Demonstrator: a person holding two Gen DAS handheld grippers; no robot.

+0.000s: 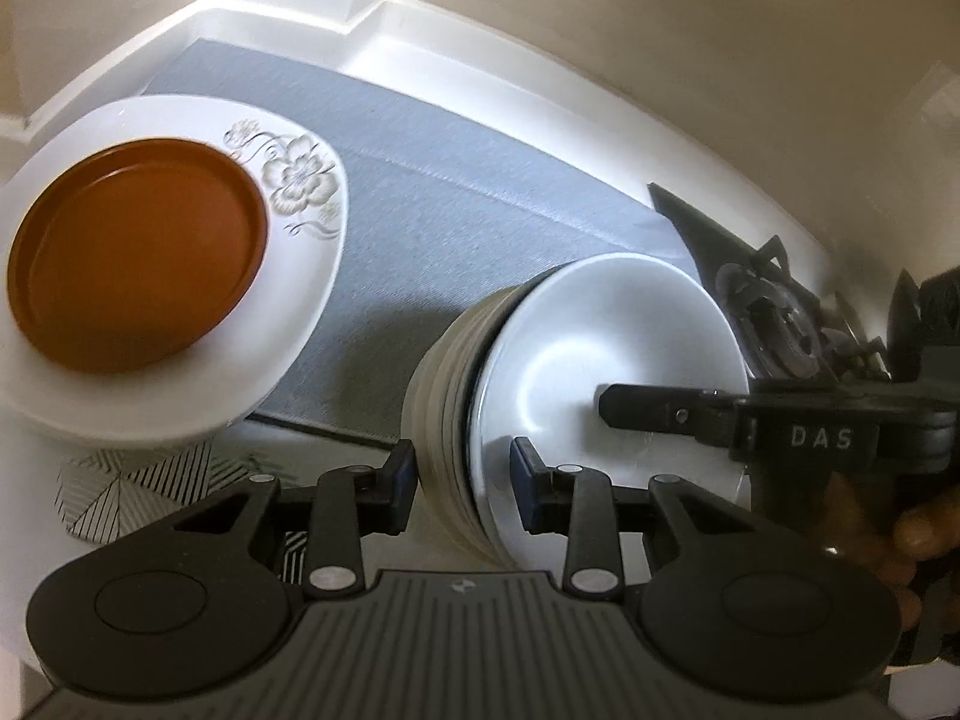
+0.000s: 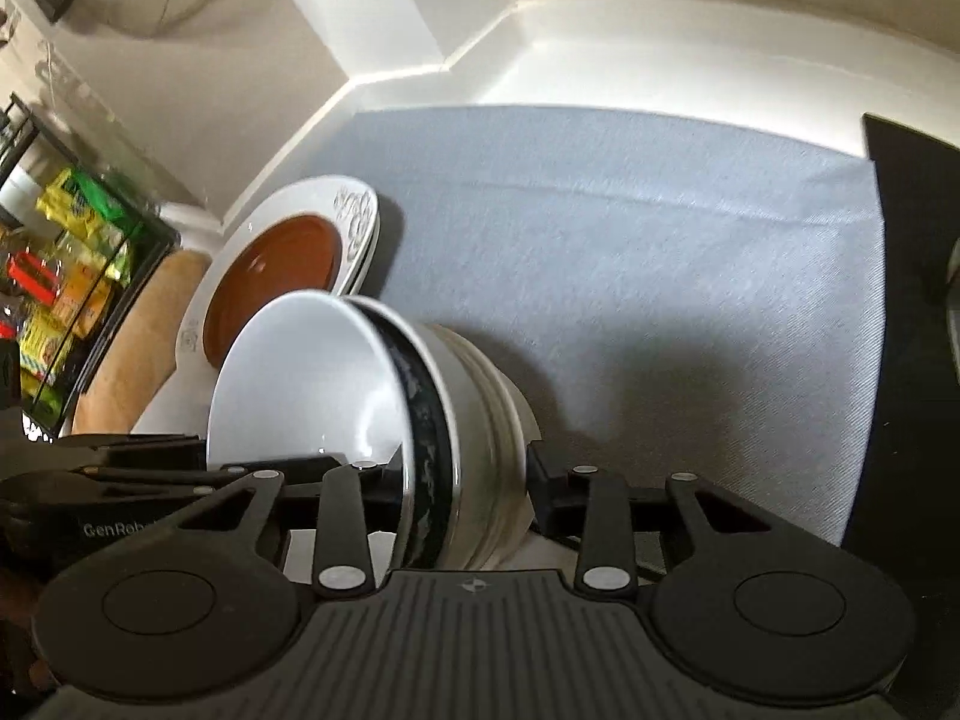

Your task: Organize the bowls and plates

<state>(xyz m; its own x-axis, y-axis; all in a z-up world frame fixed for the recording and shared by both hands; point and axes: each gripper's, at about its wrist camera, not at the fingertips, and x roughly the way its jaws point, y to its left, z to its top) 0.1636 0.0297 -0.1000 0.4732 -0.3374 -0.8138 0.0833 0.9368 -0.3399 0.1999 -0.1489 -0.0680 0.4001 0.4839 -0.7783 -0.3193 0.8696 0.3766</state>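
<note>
A stack of nested bowls (image 1: 474, 420), white bowl (image 1: 600, 354) on top, is held between both grippers over the grey mat (image 1: 456, 192). My left gripper (image 1: 462, 480) is shut on the stack's rim, one finger outside, one inside the white bowl. My right gripper (image 2: 462, 480) is shut on the opposite rim of the stack (image 2: 444, 420); it shows in the left wrist view (image 1: 660, 414) reaching into the bowl. A brown plate (image 1: 132, 252) lies on white flowered plates (image 1: 300, 192) at the left, also in the right wrist view (image 2: 276, 264).
A black gas stove (image 1: 774, 312) stands at the right of the mat. A patterned trivet (image 1: 132, 492) lies under the plate stack. White counter walls (image 2: 600, 48) edge the mat. A rack with colourful packets (image 2: 72, 252) stands far left.
</note>
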